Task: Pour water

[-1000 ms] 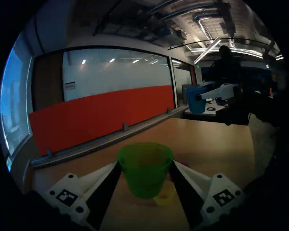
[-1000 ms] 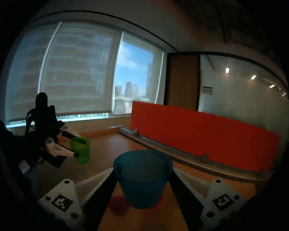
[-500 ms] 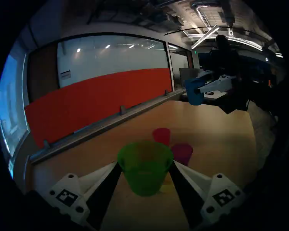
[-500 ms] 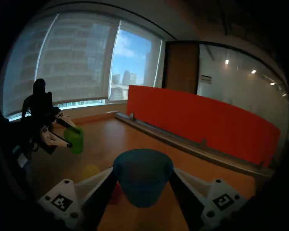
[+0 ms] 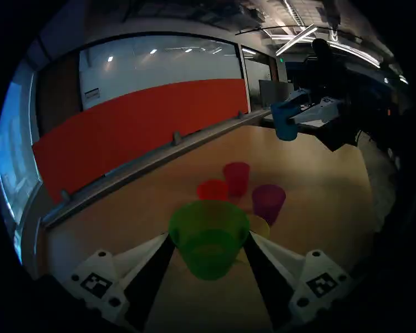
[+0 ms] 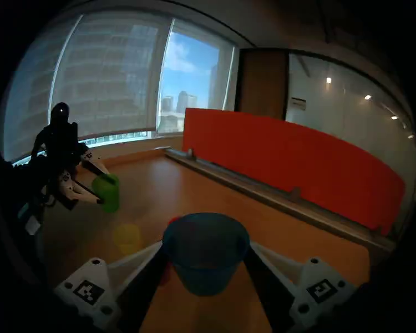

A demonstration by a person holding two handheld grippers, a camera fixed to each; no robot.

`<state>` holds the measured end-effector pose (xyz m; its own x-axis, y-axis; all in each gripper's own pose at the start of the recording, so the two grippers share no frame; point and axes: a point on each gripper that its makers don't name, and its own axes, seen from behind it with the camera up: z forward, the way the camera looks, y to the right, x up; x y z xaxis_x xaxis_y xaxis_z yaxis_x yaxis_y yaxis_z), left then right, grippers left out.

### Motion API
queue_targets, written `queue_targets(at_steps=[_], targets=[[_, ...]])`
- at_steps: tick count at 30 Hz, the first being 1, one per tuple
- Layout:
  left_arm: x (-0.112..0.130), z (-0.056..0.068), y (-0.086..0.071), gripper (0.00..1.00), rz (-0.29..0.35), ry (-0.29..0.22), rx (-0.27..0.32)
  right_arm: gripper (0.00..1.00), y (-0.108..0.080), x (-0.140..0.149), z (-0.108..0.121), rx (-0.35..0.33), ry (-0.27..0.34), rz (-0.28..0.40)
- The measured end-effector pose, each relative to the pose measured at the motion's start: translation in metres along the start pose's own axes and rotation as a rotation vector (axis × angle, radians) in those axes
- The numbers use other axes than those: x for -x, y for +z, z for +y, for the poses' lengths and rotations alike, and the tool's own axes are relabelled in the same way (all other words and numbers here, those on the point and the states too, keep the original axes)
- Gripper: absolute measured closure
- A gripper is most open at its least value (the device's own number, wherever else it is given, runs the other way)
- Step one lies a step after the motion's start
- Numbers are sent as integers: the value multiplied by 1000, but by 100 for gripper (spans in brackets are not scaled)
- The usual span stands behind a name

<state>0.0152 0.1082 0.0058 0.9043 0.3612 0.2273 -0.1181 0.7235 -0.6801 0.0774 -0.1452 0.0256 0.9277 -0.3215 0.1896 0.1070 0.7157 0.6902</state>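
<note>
In the left gripper view my left gripper [image 5: 209, 244] is shut on a green cup [image 5: 209, 237], held upright above the wooden table [image 5: 319, 194]. My right gripper [image 6: 206, 252] is shut on a blue cup [image 6: 206, 251] in the right gripper view. Each gripper also appears far off in the other view: the blue cup [image 5: 284, 120] held up at the upper right, the green cup [image 6: 107, 191] at the left. Below the green cup stand a red cup [image 5: 212, 190], a pink cup [image 5: 237, 176], a purple cup [image 5: 268, 202] and a yellow cup [image 5: 258, 225]. Whether the held cups contain water I cannot tell.
A red panel [image 5: 141, 127] on a metal rail [image 5: 152, 166] runs along the table's far edge, with glass walls behind. Large windows [image 6: 113, 77] fill the side of the room. A yellow cup [image 6: 126, 237] sits on the table between the grippers.
Both views have tilted downward. The cups on the table have come into sight beneath the green cup, and the blue cup now sits lower over the table.
</note>
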Motion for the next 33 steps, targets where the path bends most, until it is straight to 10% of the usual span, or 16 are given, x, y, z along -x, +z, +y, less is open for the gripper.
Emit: queue_targets(at_steps=[33], targets=[[75, -3, 34, 15, -184, -2, 65, 9, 48, 100, -5, -41, 19, -195]])
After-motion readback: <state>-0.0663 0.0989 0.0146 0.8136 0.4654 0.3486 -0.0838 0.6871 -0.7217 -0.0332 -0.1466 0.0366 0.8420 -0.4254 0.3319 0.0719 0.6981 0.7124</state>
